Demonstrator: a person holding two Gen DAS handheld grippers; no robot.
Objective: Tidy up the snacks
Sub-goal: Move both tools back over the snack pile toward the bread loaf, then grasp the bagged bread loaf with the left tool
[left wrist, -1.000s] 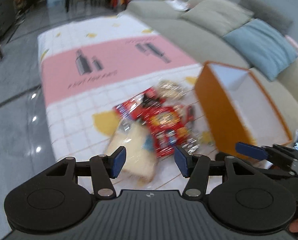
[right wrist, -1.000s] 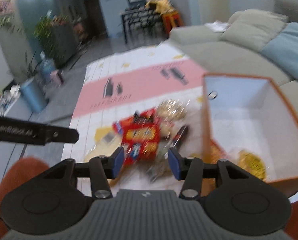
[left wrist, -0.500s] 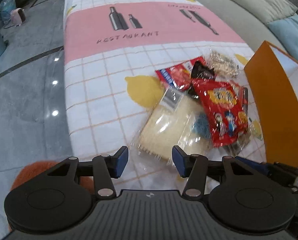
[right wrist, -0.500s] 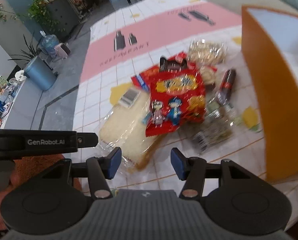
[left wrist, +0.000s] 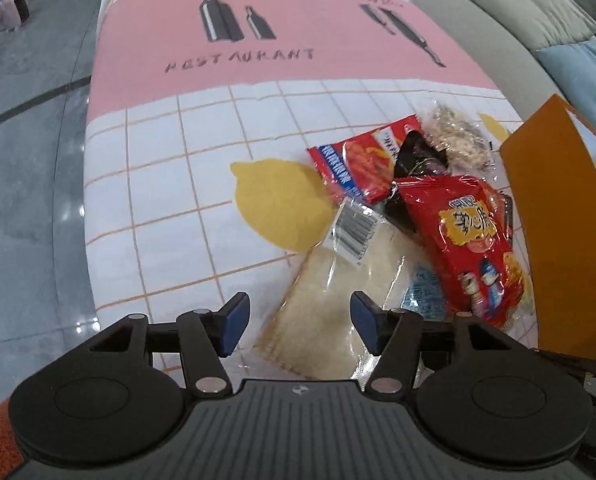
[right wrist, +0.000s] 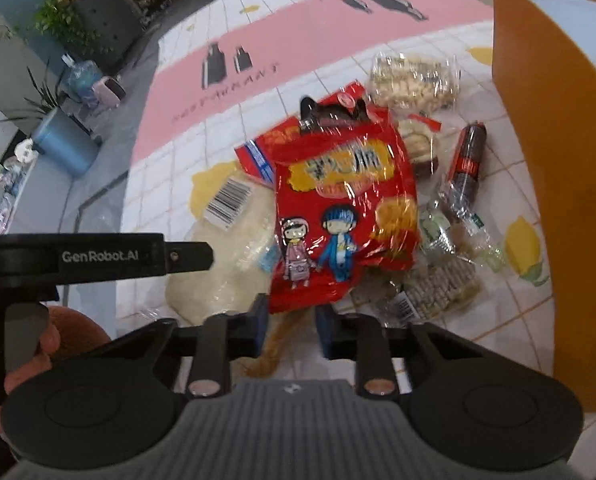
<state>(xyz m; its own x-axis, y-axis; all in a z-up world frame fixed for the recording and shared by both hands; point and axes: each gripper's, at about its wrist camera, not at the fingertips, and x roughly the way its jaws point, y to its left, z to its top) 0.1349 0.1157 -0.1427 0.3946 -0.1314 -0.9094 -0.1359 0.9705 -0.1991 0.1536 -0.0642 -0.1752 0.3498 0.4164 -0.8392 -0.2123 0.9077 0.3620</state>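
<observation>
Both of my grippers have come lower and closer to the snack pile than half a second ago, and the red chip bag now fills the middle of the right wrist view. My right gripper sits at the near edge of that red bag, its blue-padded fingers narrowed but apart, holding nothing that I can see; whether they touch the bag's edge I cannot tell. My left gripper hovers with its fingers spread wide over the clear pack of pale bread, which lies just left of the red bag and partly beneath it. Behind the red bag lie a smaller red-and-blue packet and a clear bag of nuts. To its right are a dark sausage stick and some small clear-wrapped snacks. Further right stands the orange box. Everything rests on the checked tablecloth with lemons and a pink band.
</observation>
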